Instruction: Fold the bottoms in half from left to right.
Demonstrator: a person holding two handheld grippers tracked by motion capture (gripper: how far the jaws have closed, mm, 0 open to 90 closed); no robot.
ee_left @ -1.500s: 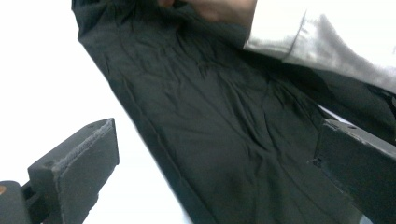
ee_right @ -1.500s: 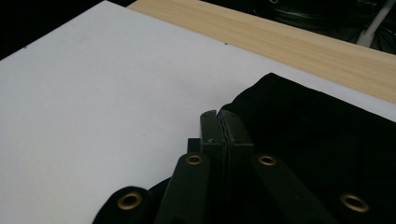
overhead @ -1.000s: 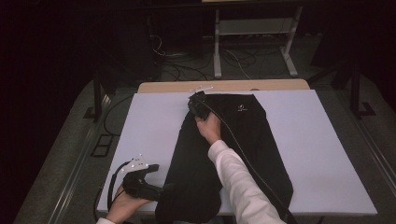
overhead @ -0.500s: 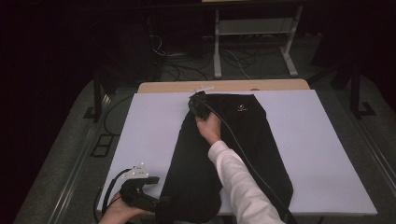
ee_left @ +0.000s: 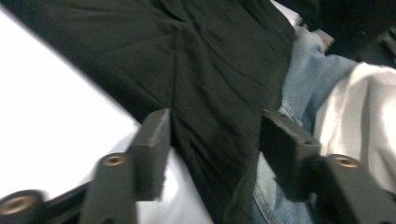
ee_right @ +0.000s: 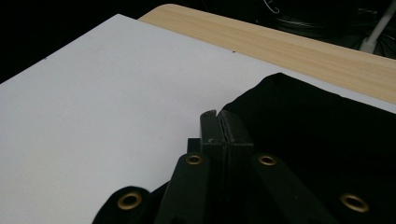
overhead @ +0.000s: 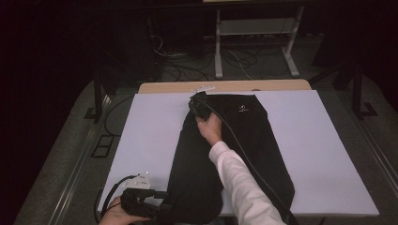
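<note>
**Left gripper slides to the near edge of the pants**

A second ago the left gripper point(overhead: 162, 206) sat a bit farther up the white sheet point(overhead: 145, 131), beside the pants point(overhead: 244, 154). Now it is down at the near edge, right at the bottom corner of the pants. The right gripper point(overhead: 196, 104) has not moved. It stays at the far left corner of the pants, near the wood table point(overhead: 281, 85) edge. The pants look the same as before.

There is one pair of black pants, lying long-ways down the middle of the sheet. There is one white sheet and one wood table under it. There are two grippers, one in each hand.

In the left gripper view the two jaws stand wide apart, and the black cloth point(ee_left: 210, 74) lies between and past them. Blue jeans point(ee_left: 317, 79) and a white sleeve point(ee_left: 359, 112) show to the side.

In the right gripper view the jaws are pressed together at the pants point(ee_right: 327, 140) corner. I cannot tell if cloth is caught between them.
</note>
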